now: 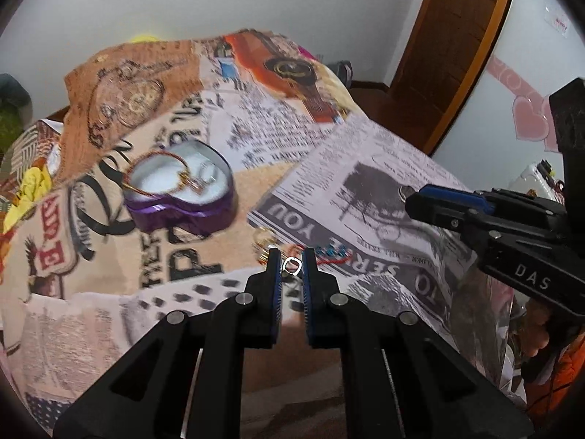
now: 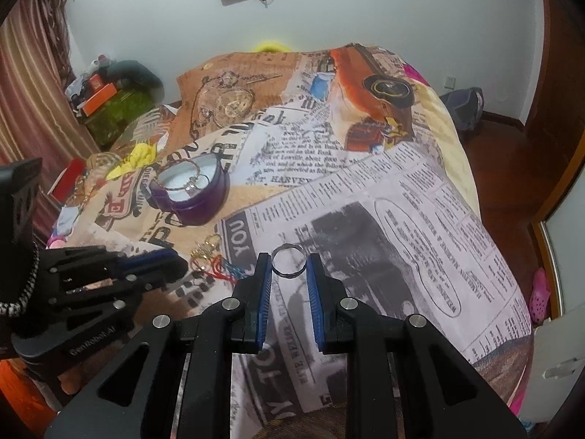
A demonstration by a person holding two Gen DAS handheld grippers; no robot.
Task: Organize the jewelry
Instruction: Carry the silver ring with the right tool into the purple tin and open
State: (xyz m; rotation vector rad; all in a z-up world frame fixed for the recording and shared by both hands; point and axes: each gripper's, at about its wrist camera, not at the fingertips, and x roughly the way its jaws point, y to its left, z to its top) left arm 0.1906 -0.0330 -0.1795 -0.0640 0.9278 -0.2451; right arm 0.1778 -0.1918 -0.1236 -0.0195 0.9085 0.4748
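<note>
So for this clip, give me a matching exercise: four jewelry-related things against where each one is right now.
Things:
1. round silver ring
2. small squarish ring
3. purple box
4. red cord bracelet

Places:
A. lying on the printed bedspread, beside gold pieces
B. between the right gripper fingers
C. between the left gripper fingers
D. sitting open on the bedspread, jewelry already inside

Pairs: 1-B, 2-C, 3-D, 4-A
</note>
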